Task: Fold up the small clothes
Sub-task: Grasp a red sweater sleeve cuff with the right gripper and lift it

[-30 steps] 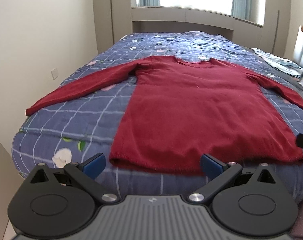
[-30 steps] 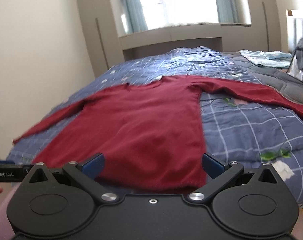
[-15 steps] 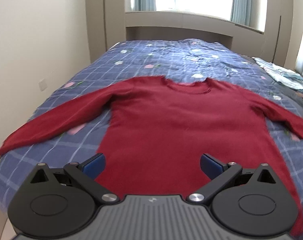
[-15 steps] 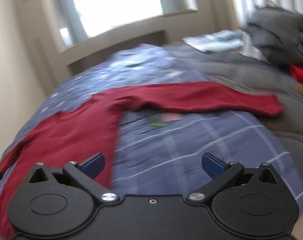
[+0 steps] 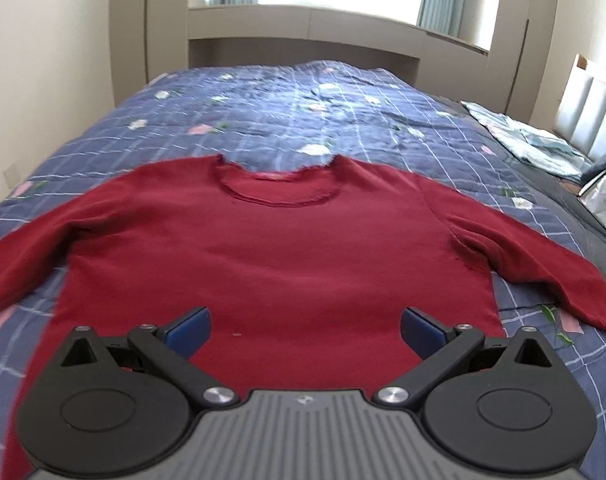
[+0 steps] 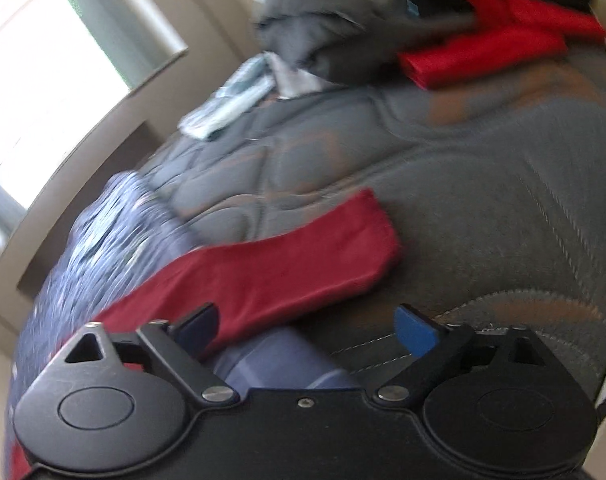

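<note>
A dark red long-sleeved sweater (image 5: 271, 248) lies flat on the blue checked bedspread (image 5: 303, 120), neck away from me, both sleeves spread out. My left gripper (image 5: 305, 330) hangs open above the sweater's chest, nothing between its blue pads. The right wrist view is blurred and tilted. It shows the sweater's right sleeve (image 6: 271, 272), whose cuff rests on a grey quilt (image 6: 483, 208). My right gripper (image 6: 307, 330) is over that sleeve a little short of the cuff; its jaws are closing but stand wide, and the pads do not press on the fabric.
A light blue folded cloth (image 5: 531, 140) lies at the bed's right side by a padded headboard (image 5: 587, 116). In the right wrist view a dark grey garment heap (image 6: 335, 20) and bright red clothing (image 6: 499, 40) lie beyond the cuff. A wall runs along the bed's left.
Both grippers moved forward over the bed. The left went from the hem to above the chest. The right swung out to the right sleeve and rolled, so its view now tilts.
</note>
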The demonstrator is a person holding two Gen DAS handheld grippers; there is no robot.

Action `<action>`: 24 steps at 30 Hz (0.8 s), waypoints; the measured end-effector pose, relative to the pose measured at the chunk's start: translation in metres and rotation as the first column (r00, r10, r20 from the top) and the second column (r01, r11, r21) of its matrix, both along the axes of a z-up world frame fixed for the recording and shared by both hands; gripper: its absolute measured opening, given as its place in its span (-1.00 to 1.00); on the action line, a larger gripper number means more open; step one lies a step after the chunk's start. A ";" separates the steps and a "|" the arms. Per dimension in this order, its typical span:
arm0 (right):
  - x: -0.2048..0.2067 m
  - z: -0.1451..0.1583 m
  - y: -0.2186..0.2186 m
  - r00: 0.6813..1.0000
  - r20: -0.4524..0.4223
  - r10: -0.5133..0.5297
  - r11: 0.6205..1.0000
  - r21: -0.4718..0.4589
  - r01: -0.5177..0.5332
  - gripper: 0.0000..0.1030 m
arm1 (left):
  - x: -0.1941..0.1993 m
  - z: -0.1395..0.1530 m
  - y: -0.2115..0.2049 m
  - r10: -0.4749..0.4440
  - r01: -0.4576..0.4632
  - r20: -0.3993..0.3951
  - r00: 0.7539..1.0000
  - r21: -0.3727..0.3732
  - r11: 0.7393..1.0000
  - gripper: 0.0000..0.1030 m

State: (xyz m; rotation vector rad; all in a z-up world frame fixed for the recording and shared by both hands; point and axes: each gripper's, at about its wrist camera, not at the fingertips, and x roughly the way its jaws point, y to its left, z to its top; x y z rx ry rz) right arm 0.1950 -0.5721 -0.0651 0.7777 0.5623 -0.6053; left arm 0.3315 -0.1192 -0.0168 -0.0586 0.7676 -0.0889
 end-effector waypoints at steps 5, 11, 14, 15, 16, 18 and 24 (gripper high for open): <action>0.010 -0.012 -0.016 0.993 0.049 -0.107 0.992 0.064 0.104 0.51 | 0.017 -0.013 -0.014 -0.015 0.016 -0.037 0.999 0.022 1.000 0.99; 0.022 -0.012 -0.030 0.966 0.012 -0.259 0.964 0.059 0.258 -0.48 | 0.035 -0.023 -0.010 0.048 -0.040 -0.102 0.994 0.083 0.996 0.99; 0.027 -0.008 -0.031 0.961 -0.027 -0.276 0.961 0.025 0.276 -0.87 | 0.039 -0.016 0.008 0.068 -0.064 -0.124 0.990 0.037 0.997 0.99; 0.030 -0.005 -0.032 0.962 -0.024 -0.271 0.962 0.013 0.272 -0.88 | 0.039 -0.013 0.013 0.072 -0.068 -0.130 0.989 0.036 0.997 0.99; 0.033 0.001 -0.031 0.965 -0.020 -0.262 0.965 -0.008 0.262 -0.88 | 0.040 -0.006 0.021 0.073 -0.070 -0.130 0.989 0.034 0.997 0.99; 0.045 0.019 -0.025 0.974 -0.001 -0.229 0.971 -0.068 0.228 -0.89 | 0.039 0.008 0.035 0.057 -0.056 -0.109 0.992 0.011 0.998 0.99; 0.112 0.099 0.022 0.992 0.130 0.005 0.969 -0.244 0.027 -0.89 | 0.036 0.051 0.077 0.041 -0.042 -0.047 0.998 -0.020 0.999 0.99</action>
